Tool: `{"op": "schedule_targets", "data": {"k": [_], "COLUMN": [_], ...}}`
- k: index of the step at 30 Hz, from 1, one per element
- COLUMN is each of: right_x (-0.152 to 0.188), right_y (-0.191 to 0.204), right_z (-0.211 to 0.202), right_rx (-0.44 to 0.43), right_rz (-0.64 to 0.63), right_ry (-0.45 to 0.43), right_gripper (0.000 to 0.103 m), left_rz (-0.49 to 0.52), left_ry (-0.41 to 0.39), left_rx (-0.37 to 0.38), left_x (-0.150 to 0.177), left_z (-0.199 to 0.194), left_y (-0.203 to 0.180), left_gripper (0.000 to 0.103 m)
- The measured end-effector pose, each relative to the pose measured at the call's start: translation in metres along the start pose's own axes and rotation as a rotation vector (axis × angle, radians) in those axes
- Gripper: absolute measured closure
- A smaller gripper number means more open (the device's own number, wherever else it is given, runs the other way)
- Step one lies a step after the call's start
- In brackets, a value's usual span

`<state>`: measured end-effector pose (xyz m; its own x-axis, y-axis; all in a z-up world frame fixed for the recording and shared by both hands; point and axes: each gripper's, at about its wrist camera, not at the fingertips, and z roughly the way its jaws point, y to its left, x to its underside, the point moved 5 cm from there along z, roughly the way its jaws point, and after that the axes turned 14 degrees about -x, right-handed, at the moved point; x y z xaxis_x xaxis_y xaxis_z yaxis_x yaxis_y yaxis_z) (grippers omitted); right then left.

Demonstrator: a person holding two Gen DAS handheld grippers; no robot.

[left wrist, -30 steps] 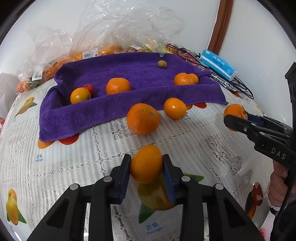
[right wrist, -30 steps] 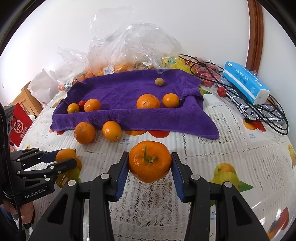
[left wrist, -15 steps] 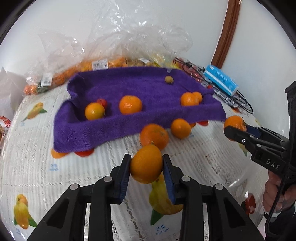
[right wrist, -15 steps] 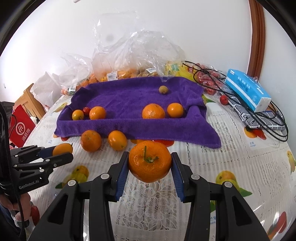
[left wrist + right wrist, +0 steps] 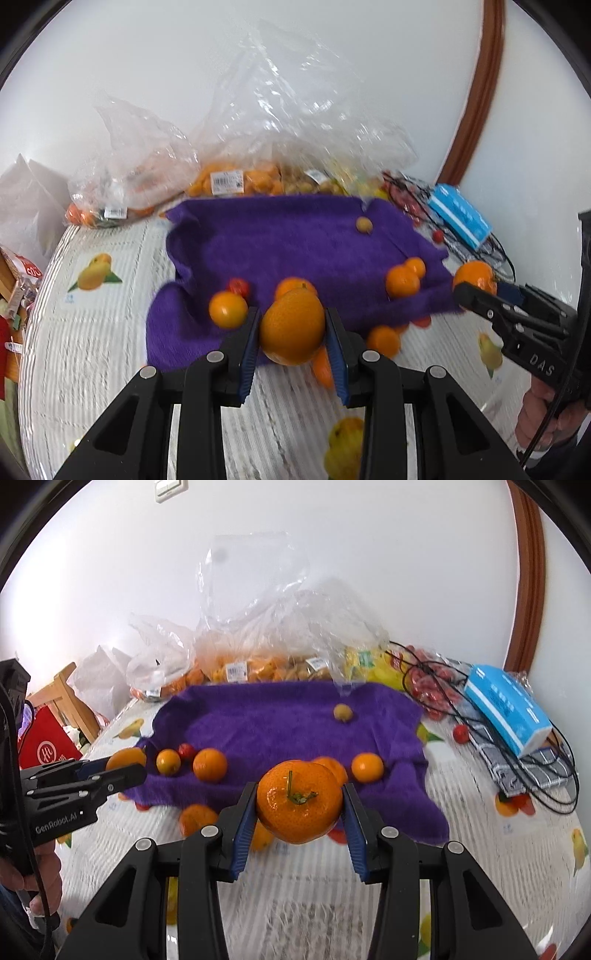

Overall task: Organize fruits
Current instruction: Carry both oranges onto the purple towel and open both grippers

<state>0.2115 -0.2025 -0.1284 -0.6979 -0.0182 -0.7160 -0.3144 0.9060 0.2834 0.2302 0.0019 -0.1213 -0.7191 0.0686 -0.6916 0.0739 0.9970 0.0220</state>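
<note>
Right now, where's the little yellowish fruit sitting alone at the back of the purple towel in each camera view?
Left wrist: small yellowish fruit, upper right of centre, near towel's far right corner.
Right wrist: same fruit, just right of centre, far part of towel.
Shared landmark: blue tissue pack, to its right.

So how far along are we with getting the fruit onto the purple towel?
Partly done. Several oranges, a small red fruit and a small yellowish fruit already lie on the purple towel. In hand: the left gripper holds a smooth orange, the right gripper a stemmed orange. Left: at least two loose oranges on the tablecloth, one here.
</note>
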Motion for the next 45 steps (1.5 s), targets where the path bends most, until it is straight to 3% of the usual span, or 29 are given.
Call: {"op": "schedule_targets", "data": {"k": [8, 20, 30, 45], "right_x": [-0.028, -0.065, -0.052, -0.033], "right_y": [-0.001, -0.005, -0.019, -0.024], "right_z": [0.015, 0.032, 0.069, 0.091], "right_rx": [-0.012, -0.025, -0.039, -0.038], "right_rz": [-0.003, -0.024, 0.005, 0.006], "right_ry": [-0.023, -0.054, 0.003, 0.063], "right_gripper": [0.059, 0.059, 0.059, 0.059], "left_rz": [-0.038, -0.089, -0.104, -0.118], "left_ry": [-0.035, -0.067, -0.011, 0.032], "left_rx": [-0.015, -0.026, -0.040, -0.040], "left_x": [-0.034, -0.057, -0.042, -0.037], "left_z": [0.008, 0.022, 0.050, 0.063], "left_y": [0.007, 0.013, 0.021, 0.021], "left_gripper": [0.070, 0.070, 0.070, 0.070]}}
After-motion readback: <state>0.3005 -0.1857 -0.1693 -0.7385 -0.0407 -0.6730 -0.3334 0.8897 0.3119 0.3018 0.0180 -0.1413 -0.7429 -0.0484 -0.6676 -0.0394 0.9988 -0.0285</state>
